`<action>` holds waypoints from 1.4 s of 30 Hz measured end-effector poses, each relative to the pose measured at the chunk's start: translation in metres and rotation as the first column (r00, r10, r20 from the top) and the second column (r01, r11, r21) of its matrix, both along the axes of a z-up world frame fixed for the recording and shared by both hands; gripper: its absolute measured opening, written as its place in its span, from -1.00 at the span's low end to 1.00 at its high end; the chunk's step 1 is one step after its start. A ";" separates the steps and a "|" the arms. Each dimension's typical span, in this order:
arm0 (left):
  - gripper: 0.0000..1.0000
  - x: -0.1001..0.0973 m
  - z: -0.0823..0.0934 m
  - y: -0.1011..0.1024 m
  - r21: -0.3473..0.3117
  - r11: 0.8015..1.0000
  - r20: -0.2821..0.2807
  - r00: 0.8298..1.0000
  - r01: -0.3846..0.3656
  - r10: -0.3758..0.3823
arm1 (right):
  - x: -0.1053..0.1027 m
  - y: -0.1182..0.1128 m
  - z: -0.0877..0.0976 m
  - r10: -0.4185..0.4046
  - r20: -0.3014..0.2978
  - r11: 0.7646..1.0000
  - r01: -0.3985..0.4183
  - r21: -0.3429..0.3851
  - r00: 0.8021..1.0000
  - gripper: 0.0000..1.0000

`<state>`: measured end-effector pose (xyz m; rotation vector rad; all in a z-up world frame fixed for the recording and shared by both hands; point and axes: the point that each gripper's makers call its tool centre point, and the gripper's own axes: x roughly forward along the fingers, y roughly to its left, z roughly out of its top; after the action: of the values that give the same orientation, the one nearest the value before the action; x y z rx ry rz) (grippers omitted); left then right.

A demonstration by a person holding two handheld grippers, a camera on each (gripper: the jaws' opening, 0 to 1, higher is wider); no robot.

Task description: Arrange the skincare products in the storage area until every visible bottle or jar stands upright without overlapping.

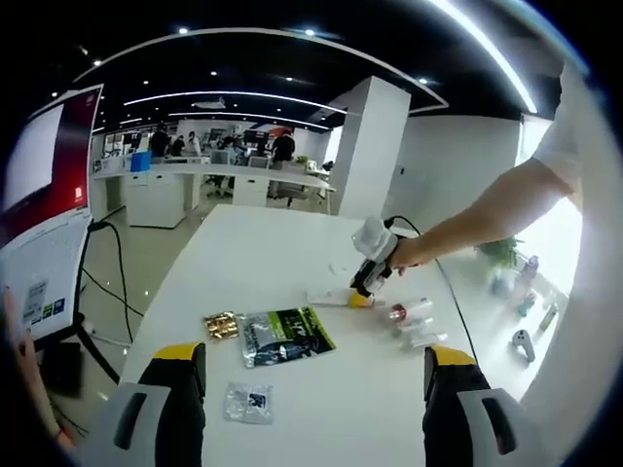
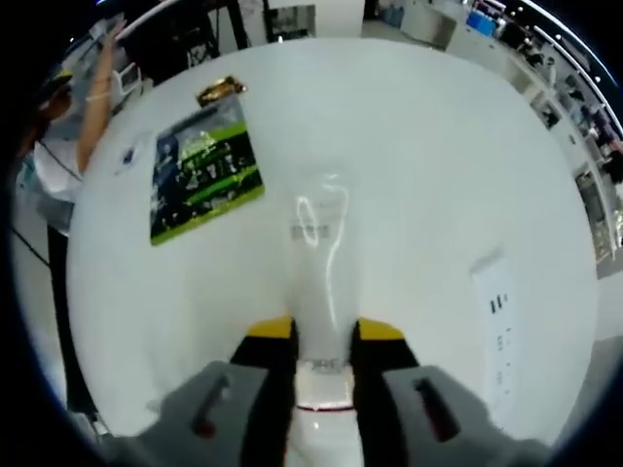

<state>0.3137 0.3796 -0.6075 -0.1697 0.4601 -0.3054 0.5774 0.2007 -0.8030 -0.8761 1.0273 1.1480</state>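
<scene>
On the white table, my right gripper reaches down, held by a person's arm. Its jaws are shut on a clear, whitish bottle that points forward, low over the tabletop; the same bottle pokes out to the gripper's left. Just right of it lie two or three small clear bottles on their sides, one with a red cap. My left gripper hovers at the near table edge, open and holding nothing, well short of the bottles.
A green-and-black packet, a gold wrapped item and a small clear sachet lie on the table. A white strip lies right of the held bottle. A monitor stands at the left.
</scene>
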 end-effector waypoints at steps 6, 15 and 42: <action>0.91 0.000 0.002 -0.002 0.001 1.000 0.010 1.000 0.013 -0.013 | -0.002 0.000 0.012 -0.011 0.030 1.000 0.010 0.025 0.999 -0.63; 0.90 0.012 0.011 -0.015 -0.013 0.998 0.047 0.997 0.057 -0.057 | -0.002 -0.007 0.050 -0.054 0.079 0.995 0.047 0.090 0.995 -0.63; 0.86 0.024 0.040 -0.031 -0.036 0.990 0.153 0.980 0.133 -0.126 | -0.069 0.024 0.173 -0.168 0.247 0.914 0.057 0.402 0.954 -0.62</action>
<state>0.3373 0.3484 -0.5678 -0.1607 0.3151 -0.4539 0.5080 0.2244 -0.6302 -0.6237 0.5803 1.0482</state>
